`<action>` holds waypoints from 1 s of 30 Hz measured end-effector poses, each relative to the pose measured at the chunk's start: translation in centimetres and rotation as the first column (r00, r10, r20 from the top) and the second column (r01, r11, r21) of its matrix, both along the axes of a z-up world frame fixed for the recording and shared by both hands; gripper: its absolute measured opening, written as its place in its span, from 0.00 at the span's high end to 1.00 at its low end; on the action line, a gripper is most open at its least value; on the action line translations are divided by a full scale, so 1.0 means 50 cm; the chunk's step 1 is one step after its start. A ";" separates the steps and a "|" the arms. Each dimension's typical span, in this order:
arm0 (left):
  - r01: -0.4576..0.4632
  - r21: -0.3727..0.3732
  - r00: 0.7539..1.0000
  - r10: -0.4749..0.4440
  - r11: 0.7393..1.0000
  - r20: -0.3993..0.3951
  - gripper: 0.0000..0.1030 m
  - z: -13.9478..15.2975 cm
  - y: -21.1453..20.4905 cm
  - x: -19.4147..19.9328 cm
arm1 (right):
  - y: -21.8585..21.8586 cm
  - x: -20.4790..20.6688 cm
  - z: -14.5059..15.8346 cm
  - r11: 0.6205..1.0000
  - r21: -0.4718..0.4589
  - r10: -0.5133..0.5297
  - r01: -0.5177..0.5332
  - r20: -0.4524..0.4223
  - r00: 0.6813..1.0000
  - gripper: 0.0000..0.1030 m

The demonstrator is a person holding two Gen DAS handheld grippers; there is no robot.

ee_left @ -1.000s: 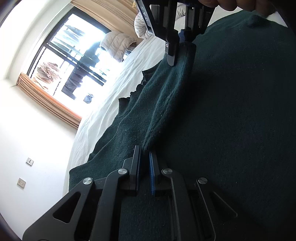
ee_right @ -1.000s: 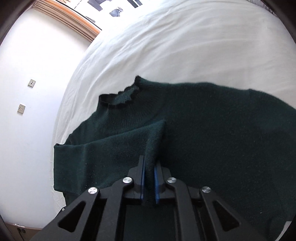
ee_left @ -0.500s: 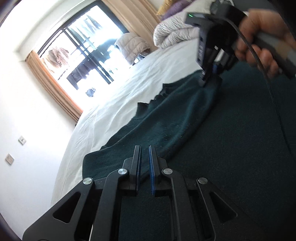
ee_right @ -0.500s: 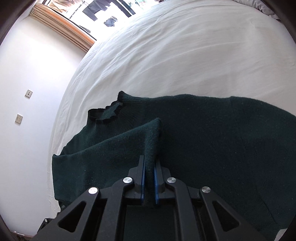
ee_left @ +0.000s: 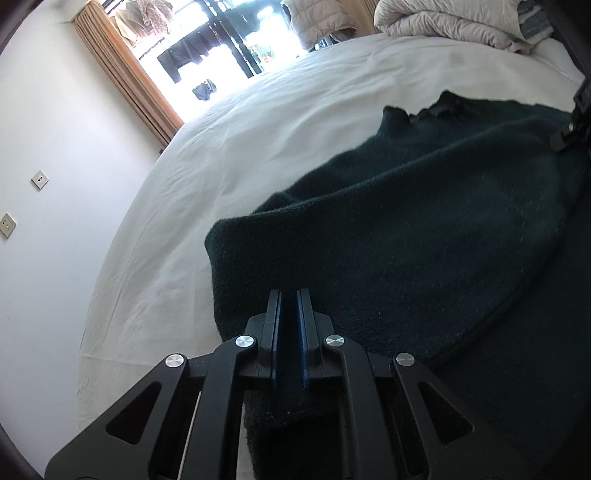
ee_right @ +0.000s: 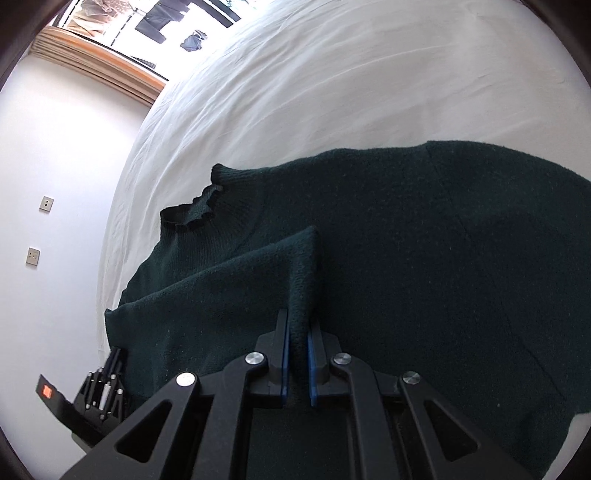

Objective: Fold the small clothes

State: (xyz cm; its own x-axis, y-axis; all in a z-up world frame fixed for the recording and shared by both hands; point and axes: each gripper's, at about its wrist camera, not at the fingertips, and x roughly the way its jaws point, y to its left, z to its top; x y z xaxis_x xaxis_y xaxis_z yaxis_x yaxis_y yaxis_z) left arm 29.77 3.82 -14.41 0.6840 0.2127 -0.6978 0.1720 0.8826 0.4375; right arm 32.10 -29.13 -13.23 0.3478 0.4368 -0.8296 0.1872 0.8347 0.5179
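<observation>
A dark green knit sweater with a ruffled collar lies spread on the white bed sheet. My left gripper is shut on a folded edge of the sweater near the bed's side, and dark fabric hangs between and below its pads. It also shows at the lower left of the right wrist view as the left gripper, beside the sweater's edge. My right gripper is shut on a raised ridge of the sweater near the collar. The same right gripper pokes in at the right rim of the left wrist view.
The white bed sheet stretches beyond the sweater toward a bright window with tan curtains. Bundled pale duvets lie at the far end of the bed. A white wall with sockets runs close along the bed's side.
My left gripper has swung away from the right gripper toward the bed's side, rolling as it went and drawing the sweater's fold along. The right gripper keeps its pinch and has shifted slightly.
</observation>
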 end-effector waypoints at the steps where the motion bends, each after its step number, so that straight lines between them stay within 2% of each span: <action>1: 0.010 0.016 1.000 -0.010 1.000 0.011 0.93 -0.009 -0.004 -0.015 | -0.001 -0.003 0.005 1.000 -0.003 -0.003 0.003 -0.003 1.000 0.92; 9: 0.078 -0.007 0.997 -0.079 0.997 -0.023 0.93 -0.006 0.015 -0.027 | -0.004 -0.026 0.052 1.000 0.010 -0.015 0.015 0.007 1.000 0.92; 14: 0.109 0.019 0.994 -0.109 0.994 -0.032 0.93 -0.012 0.004 -0.023 | -0.022 -0.016 -0.012 0.998 0.020 -0.063 0.065 -0.075 0.995 0.92; 16: 0.115 0.022 0.993 -0.114 0.993 -0.035 0.93 -0.013 0.006 -0.031 | -0.022 -0.022 -0.032 0.996 0.044 -0.077 0.080 -0.077 0.994 0.92; 20: 0.109 0.023 0.994 -0.108 0.994 -0.024 0.93 0.005 0.004 -0.032 | 0.001 -0.026 -0.009 0.999 -0.020 -0.050 0.050 -0.037 0.998 0.92; 23: 0.107 -0.009 0.994 -0.107 0.994 0.027 0.93 0.041 -0.004 -0.029 | -0.003 -0.019 -0.001 0.997 -0.014 -0.072 0.072 -0.020 0.997 0.92; 26: 0.113 0.024 0.993 -0.114 0.993 0.035 0.93 0.044 -0.023 -0.006 | 0.006 -0.015 -0.003 0.997 -0.048 -0.063 0.062 -0.024 0.998 0.91; 28: 0.101 0.075 0.995 -0.101 0.992 0.002 0.93 0.016 -0.029 0.021 | 0.001 -0.009 -0.017 0.995 -0.063 -0.079 0.077 -0.029 0.996 0.88; 30: 0.078 0.098 0.997 -0.075 0.992 -0.035 0.93 -0.021 -0.018 0.040 | -0.005 -0.001 -0.022 0.996 -0.076 -0.052 0.054 0.024 0.998 0.88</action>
State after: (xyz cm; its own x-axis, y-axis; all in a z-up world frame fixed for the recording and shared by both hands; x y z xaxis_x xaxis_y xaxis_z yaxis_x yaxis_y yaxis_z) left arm 31.79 2.92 -15.45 0.6789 0.2294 -0.6975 0.2526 0.8190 0.5152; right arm 32.04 -29.36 -14.32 0.3875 0.3531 -0.8516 0.2211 0.8612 0.4577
